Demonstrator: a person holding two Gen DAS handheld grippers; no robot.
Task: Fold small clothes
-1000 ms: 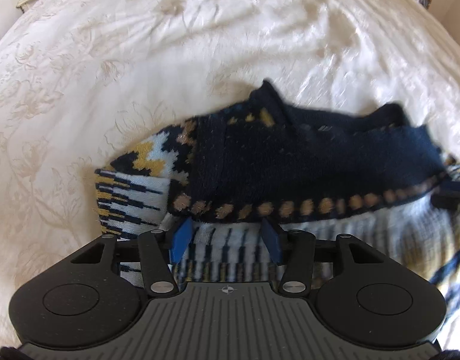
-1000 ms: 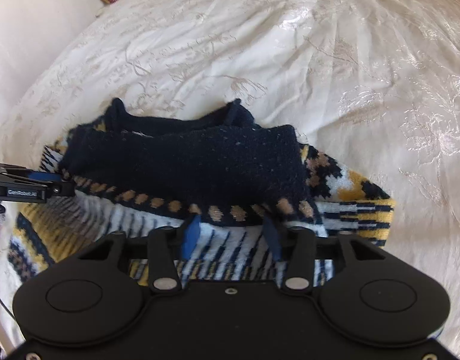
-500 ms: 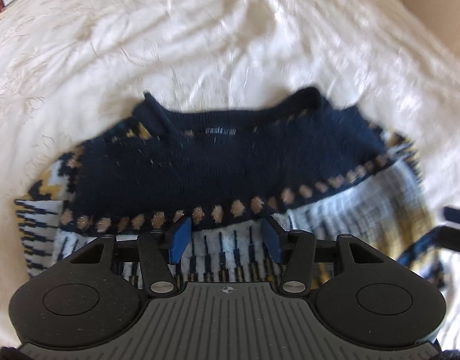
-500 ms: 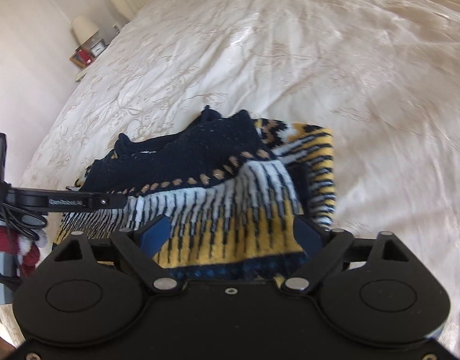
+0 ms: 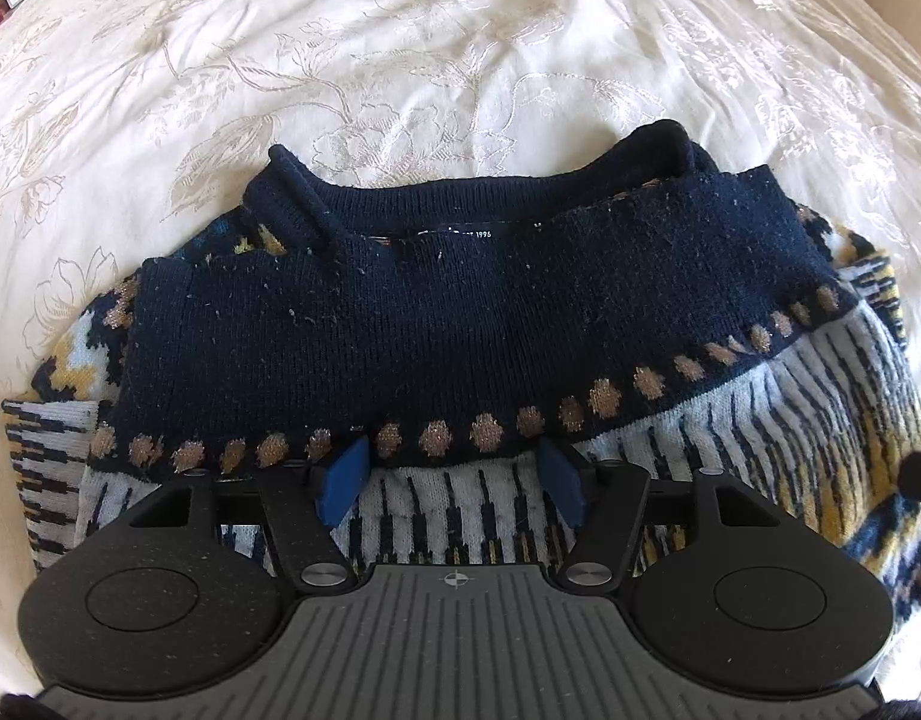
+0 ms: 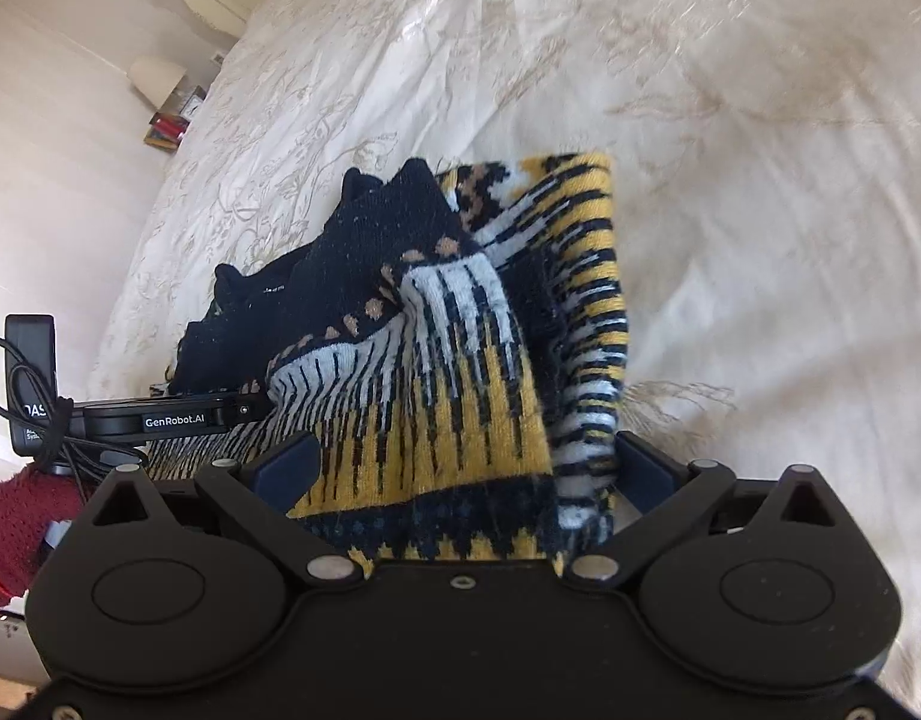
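Note:
A small knitted sweater [image 5: 460, 330], navy at the neck with tan dots and white, yellow and navy stripes below, lies folded on a cream bedspread [image 5: 400, 60]. My left gripper [image 5: 451, 474] sits over its striped part, jaws partly apart, with the knit lying under and between the blue pads [image 5: 343, 474]. In the right wrist view the sweater [image 6: 436, 372] bunches up between the wide-apart fingers of my right gripper [image 6: 466, 468]. The left gripper [image 6: 172, 420] reaches into that view from the left.
The embroidered bedspread [image 6: 730, 180] spreads all around the sweater. A lamp [image 6: 154, 75] and red books [image 6: 166, 132] stand beside the bed at the far left. A red knit sleeve [image 6: 16, 516] shows at the lower left.
The right gripper has opened wide and swung round to the sweater's striped side. The left gripper has turned to face the neckline, its jaws unchanged.

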